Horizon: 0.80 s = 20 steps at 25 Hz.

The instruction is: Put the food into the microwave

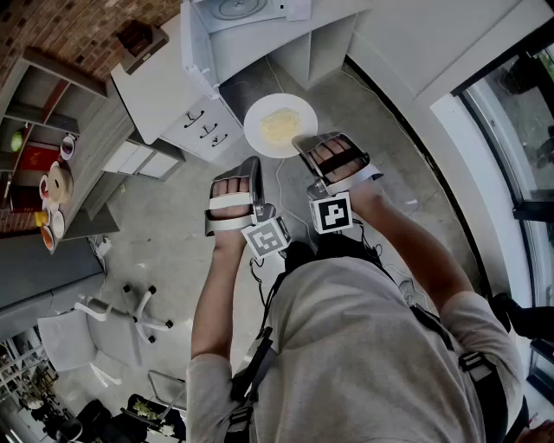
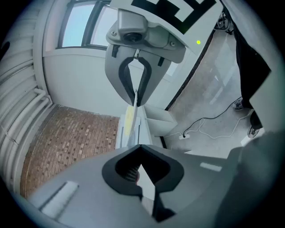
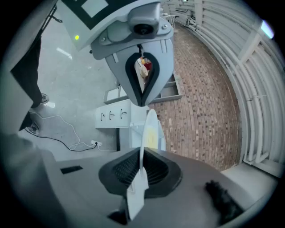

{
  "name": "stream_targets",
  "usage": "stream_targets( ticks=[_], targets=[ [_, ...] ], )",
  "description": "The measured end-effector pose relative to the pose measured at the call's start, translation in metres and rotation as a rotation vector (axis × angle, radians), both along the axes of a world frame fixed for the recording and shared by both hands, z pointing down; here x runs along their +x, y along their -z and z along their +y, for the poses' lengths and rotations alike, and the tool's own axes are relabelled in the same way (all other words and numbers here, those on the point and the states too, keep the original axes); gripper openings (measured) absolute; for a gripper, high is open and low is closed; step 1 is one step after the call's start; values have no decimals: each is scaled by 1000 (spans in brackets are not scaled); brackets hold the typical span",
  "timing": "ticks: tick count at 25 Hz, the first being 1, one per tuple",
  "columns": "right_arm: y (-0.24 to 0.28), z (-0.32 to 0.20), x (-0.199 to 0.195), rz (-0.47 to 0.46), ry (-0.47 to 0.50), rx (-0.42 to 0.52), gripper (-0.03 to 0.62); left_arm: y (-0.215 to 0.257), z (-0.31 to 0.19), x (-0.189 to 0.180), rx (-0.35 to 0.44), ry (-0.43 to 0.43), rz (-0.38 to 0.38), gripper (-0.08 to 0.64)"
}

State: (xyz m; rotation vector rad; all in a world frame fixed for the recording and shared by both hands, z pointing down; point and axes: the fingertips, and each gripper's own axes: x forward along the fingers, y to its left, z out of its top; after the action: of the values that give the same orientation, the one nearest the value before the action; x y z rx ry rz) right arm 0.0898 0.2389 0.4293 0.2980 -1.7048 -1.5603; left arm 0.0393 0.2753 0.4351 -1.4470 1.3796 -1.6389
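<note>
A white plate (image 1: 280, 125) with pale yellow food hangs in the air in front of the person. My right gripper (image 1: 303, 143) is shut on its near right rim, and my left gripper (image 1: 256, 163) grips the near left rim. In the right gripper view the plate (image 3: 150, 127) stands edge-on and runs down into my right gripper (image 3: 140, 171), with the left gripper (image 3: 141, 100) facing it. The left gripper view shows the plate (image 2: 129, 119) between my left gripper (image 2: 141, 171) and the right gripper (image 2: 136, 100). A white microwave (image 1: 227, 24) stands beyond with its door (image 1: 196, 45) open.
A white cabinet with drawers (image 1: 206, 130) stands under the microwave. Wooden shelves with cups and jars (image 1: 48, 195) are at the left, with a white chair (image 1: 112, 320) below them. A cable and power strip (image 2: 185, 135) lie on the concrete floor. A window (image 1: 519, 130) runs along the right.
</note>
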Motion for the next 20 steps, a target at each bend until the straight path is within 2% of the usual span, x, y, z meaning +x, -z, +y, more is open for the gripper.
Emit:
stream_targets(
  ticks=[11, 20],
  targets=[
    [6, 2, -2, -26, -4, 0, 23, -5, 4, -3, -12, -5, -17, 8],
    [2, 5, -4, -6, -23, -4, 23, -1, 3, -8, 4, -20, 4, 8]
  ],
)
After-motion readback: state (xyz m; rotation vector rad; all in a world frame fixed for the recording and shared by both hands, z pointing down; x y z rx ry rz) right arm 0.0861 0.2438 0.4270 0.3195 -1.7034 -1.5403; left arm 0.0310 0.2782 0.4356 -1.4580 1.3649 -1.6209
